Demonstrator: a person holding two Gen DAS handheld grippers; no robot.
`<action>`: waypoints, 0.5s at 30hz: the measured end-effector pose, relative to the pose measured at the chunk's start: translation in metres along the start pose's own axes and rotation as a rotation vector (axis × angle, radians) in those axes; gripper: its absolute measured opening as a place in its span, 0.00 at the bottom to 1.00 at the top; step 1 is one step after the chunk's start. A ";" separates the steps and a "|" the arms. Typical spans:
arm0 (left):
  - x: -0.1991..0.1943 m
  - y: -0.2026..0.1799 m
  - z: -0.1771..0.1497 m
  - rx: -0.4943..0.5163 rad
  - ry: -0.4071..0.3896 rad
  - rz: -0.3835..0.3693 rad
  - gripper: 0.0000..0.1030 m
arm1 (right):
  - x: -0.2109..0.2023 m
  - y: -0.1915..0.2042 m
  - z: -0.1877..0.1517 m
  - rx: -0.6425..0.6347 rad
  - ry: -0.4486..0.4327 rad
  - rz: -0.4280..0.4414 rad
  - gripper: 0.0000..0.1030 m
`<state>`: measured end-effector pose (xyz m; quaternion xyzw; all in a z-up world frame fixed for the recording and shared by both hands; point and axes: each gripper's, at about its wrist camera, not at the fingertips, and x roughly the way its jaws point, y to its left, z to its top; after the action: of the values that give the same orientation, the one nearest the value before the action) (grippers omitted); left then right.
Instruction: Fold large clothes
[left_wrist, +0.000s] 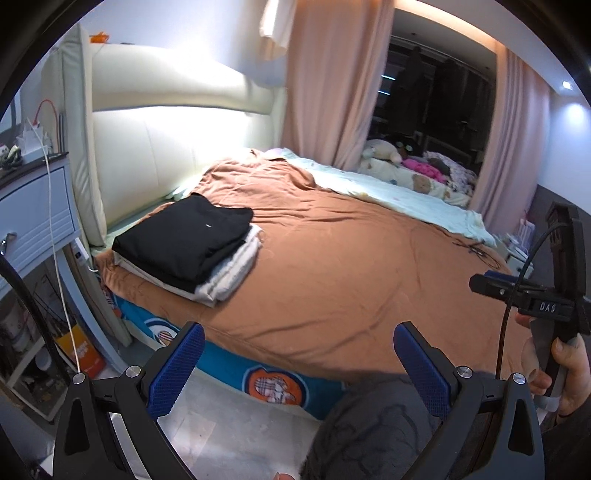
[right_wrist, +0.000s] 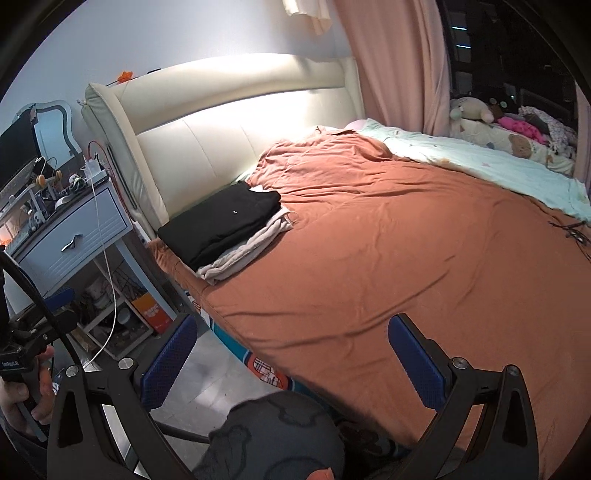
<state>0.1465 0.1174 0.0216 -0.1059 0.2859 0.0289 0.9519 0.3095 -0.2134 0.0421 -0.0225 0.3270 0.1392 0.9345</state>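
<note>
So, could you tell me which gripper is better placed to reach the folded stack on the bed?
Left, probably. The left gripper is open, and the folded stack lies on its side of the bed. The right gripper, also open, sits farther right.

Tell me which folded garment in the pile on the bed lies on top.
The black garment lies on top. The light grey one lies under it, so only its edges show along the side facing the open brown bedspread.

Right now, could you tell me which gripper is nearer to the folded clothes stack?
Left, I judge. The left gripper hangs open off the bed edge, nearer the folded clothes stack; the right gripper, open too, sits further along that edge.
</note>
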 end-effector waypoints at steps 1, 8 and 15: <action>-0.006 -0.004 -0.004 0.008 -0.004 0.000 1.00 | -0.008 0.001 -0.004 -0.002 -0.006 -0.003 1.00; -0.044 -0.028 -0.031 0.053 -0.041 -0.008 1.00 | -0.067 0.008 -0.039 -0.006 -0.049 -0.001 1.00; -0.077 -0.043 -0.055 0.084 -0.105 0.015 1.00 | -0.108 0.010 -0.084 -0.038 -0.113 -0.027 1.00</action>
<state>0.0577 0.0639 0.0270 -0.0621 0.2373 0.0294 0.9690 0.1757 -0.2415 0.0433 -0.0368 0.2704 0.1336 0.9527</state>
